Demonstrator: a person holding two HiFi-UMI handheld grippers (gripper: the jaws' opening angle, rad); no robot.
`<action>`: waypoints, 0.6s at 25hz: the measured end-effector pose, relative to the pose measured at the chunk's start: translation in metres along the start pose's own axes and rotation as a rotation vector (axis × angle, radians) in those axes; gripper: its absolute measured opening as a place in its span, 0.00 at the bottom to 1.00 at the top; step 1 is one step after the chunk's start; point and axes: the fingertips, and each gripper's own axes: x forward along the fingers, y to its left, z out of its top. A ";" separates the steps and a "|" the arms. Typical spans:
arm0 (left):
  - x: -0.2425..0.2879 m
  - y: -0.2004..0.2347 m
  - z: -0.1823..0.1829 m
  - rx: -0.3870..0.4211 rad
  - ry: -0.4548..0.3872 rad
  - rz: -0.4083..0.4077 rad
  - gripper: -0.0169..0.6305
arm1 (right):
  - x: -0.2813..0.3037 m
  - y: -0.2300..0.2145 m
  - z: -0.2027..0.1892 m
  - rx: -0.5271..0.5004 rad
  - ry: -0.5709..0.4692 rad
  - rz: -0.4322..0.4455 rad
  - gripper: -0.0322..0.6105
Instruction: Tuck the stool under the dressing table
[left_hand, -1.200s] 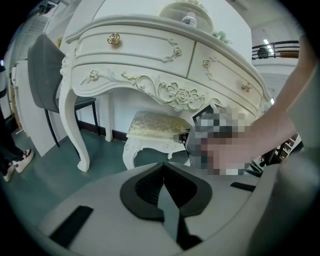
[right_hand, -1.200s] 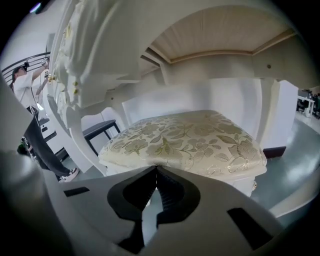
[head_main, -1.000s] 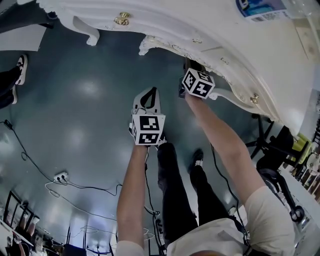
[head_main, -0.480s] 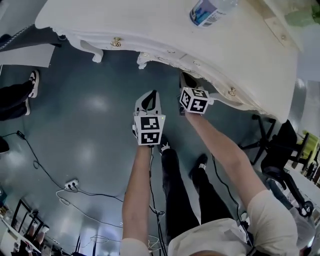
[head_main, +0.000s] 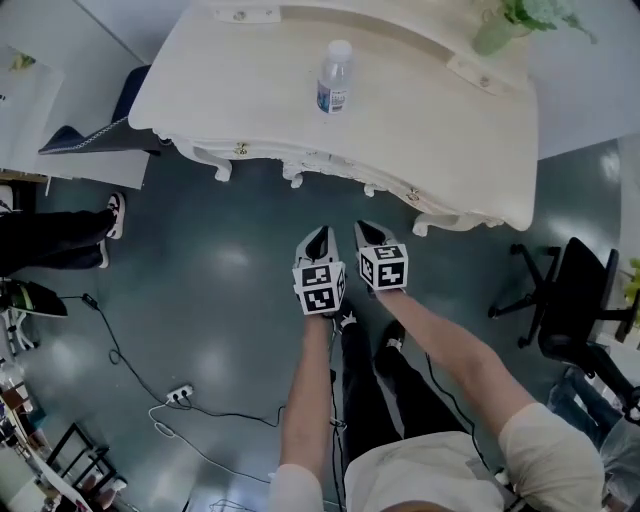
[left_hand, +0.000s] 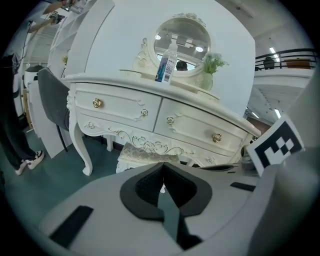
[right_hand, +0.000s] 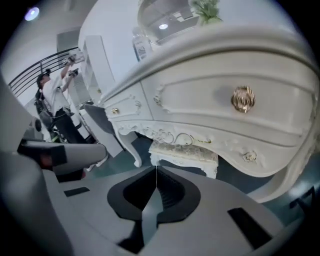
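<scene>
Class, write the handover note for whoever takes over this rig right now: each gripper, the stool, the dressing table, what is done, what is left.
Left gripper: jaws together, nothing in them, held in the air short of the dressing table.
Right gripper: jaws together, empty, beside the left one.
Stool: on the floor under the dressing table, its cushioned seat below the carved front edge. The head view shows none of it, so the top covers it.
Done: the stool looks tucked in.
Left: probably nothing; at most check that it sits straight.

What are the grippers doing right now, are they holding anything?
Left gripper: closed, holding nothing.
Right gripper: closed, holding nothing.
</scene>
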 end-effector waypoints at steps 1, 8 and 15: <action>-0.010 -0.006 -0.002 -0.010 0.004 0.012 0.05 | -0.014 0.006 0.002 -0.033 0.000 0.027 0.12; -0.087 -0.056 0.005 0.013 -0.006 0.083 0.05 | -0.109 0.026 0.029 -0.267 -0.042 0.159 0.12; -0.167 -0.100 0.038 0.011 -0.062 0.143 0.05 | -0.213 0.026 0.047 -0.329 -0.064 0.227 0.12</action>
